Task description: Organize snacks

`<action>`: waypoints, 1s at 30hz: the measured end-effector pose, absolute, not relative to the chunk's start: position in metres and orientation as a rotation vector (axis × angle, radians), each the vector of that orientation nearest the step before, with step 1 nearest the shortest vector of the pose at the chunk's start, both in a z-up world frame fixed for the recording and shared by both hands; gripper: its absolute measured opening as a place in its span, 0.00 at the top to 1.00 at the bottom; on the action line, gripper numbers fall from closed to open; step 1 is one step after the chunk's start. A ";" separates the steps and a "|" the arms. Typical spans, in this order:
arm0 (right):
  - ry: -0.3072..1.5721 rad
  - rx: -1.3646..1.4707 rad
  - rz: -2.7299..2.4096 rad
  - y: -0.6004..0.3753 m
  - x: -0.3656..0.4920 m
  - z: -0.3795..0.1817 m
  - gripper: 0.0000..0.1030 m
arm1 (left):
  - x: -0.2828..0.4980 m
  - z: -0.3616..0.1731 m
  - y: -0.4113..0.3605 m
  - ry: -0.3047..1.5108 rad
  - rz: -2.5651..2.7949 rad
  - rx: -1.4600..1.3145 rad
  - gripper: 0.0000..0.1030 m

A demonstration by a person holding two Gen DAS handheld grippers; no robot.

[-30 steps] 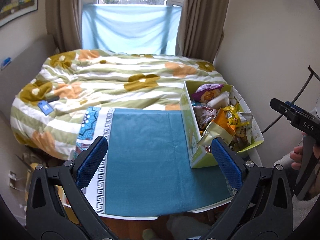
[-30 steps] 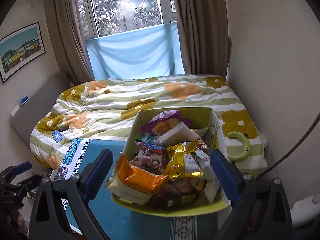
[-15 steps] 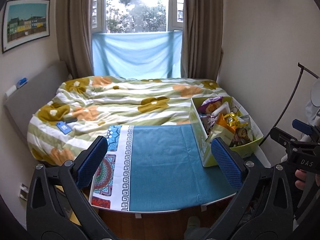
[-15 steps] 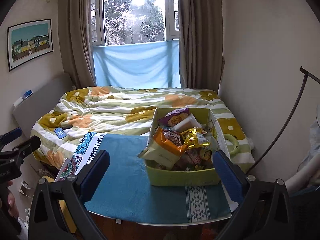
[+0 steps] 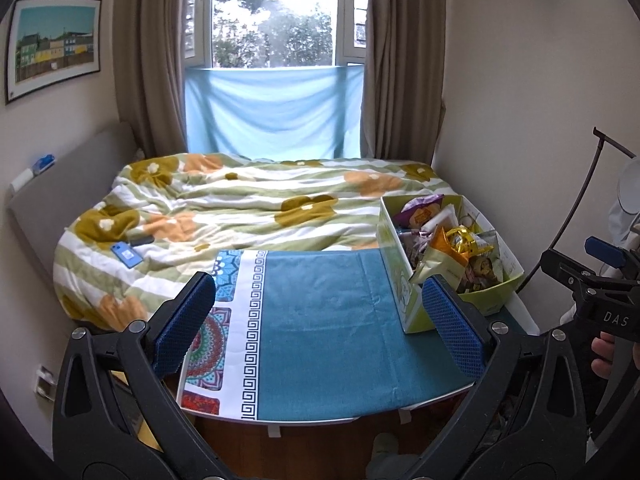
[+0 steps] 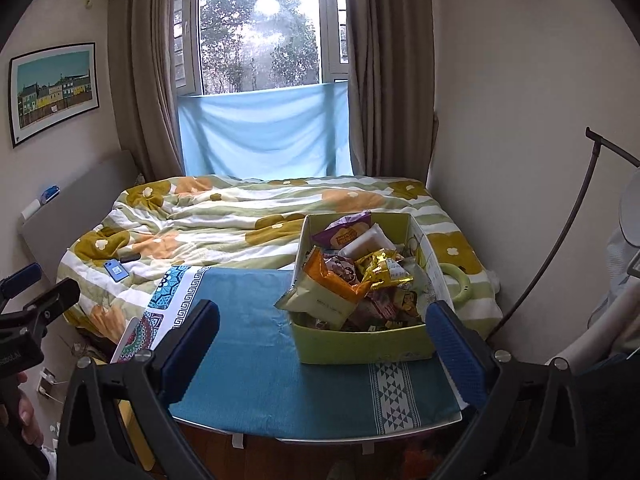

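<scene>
A green cardboard box (image 6: 360, 346) stands on the right part of a table covered by a teal cloth (image 6: 248, 340). It is heaped with snack packets (image 6: 352, 276): an orange and cream bag, a gold one and a purple one on top. In the left wrist view the same box (image 5: 400, 280) sits at the table's right end. My left gripper (image 5: 318, 292) hangs open in front of the table's near edge, nothing between its blue pads. My right gripper (image 6: 323, 320) is open wide short of the box, holding nothing.
A bed with a flowered quilt (image 5: 240, 208) lies behind the table, with a blue phone (image 5: 126, 254) on it and a green ring (image 6: 460, 284) beside the box. A thin dark stand (image 5: 576, 208) curves up at the right. Window and curtains are beyond.
Both grippers have drawn back from the table, so the box and cloth look smaller and farther. The views have tilted up, showing more window. Both stayed open and empty.
</scene>
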State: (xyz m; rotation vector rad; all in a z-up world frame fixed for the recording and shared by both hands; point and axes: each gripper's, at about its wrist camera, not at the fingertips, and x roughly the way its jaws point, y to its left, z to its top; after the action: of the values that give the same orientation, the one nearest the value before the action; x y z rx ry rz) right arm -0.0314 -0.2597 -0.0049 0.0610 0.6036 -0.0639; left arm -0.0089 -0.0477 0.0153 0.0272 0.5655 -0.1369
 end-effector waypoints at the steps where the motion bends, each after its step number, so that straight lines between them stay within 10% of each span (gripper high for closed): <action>1: 0.604 0.062 -0.062 -0.259 -0.032 -0.005 0.00 | -0.008 0.015 -0.048 0.566 -0.135 0.027 0.00; 30: 0.607 0.063 -0.055 -0.258 -0.027 -0.003 0.00 | -0.005 0.014 -0.048 0.572 -0.134 0.027 0.00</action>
State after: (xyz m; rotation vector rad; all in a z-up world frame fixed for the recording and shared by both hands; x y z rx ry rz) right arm -0.0271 -0.2581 -0.0027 0.0632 0.6074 -0.0550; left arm -0.0053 -0.0477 0.0143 0.0273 0.5717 -0.1344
